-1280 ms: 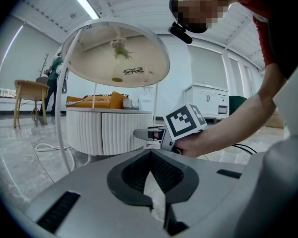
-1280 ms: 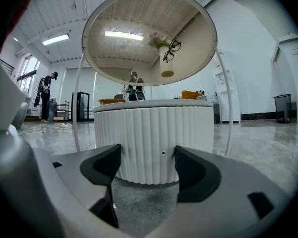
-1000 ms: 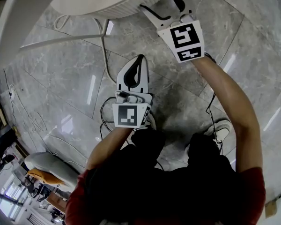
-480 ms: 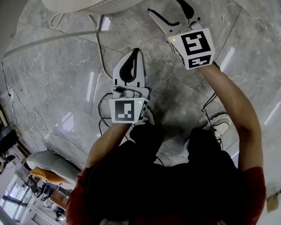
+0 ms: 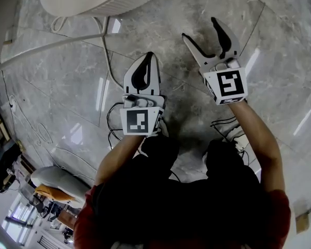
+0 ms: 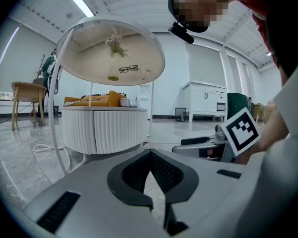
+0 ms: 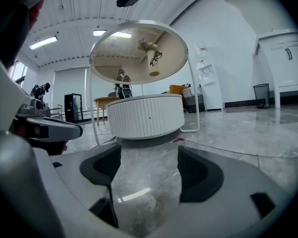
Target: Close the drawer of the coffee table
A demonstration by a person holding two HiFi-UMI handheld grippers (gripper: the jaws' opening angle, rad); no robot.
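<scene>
- Holding the left gripper (image 5: pixel 151 56) low over the grey marble floor (image 5: pixel 62 77), fingers closed tip against tip and gripping nothing.
- Holding the right gripper (image 5: pixel 200 29) just beside it and slightly further forward, fingers spread apart, with only floor showing between them.
- Pointing both grippers toward the coffee table (image 5: pixel 109 1), which sits at the top edge of the head view, near both sets of fingers but apart from them.
- Identifying the coffee table as a white, round, ribbed drum (image 6: pixel 104 130) set beneath a raised round tabletop (image 6: pixel 111 58), all framed by thin white tube legs (image 6: pixel 58 133).
- Reading the ribbed wall as even and flush along the side facing the grippers, with one vertical seam (image 6: pixel 95 133) in the left gripper view; drawer front not separable from the rest of the wall.
- Locating a white cable (image 5: pixel 108 40) on the floor, running out from under the drum toward the left gripper.
</scene>
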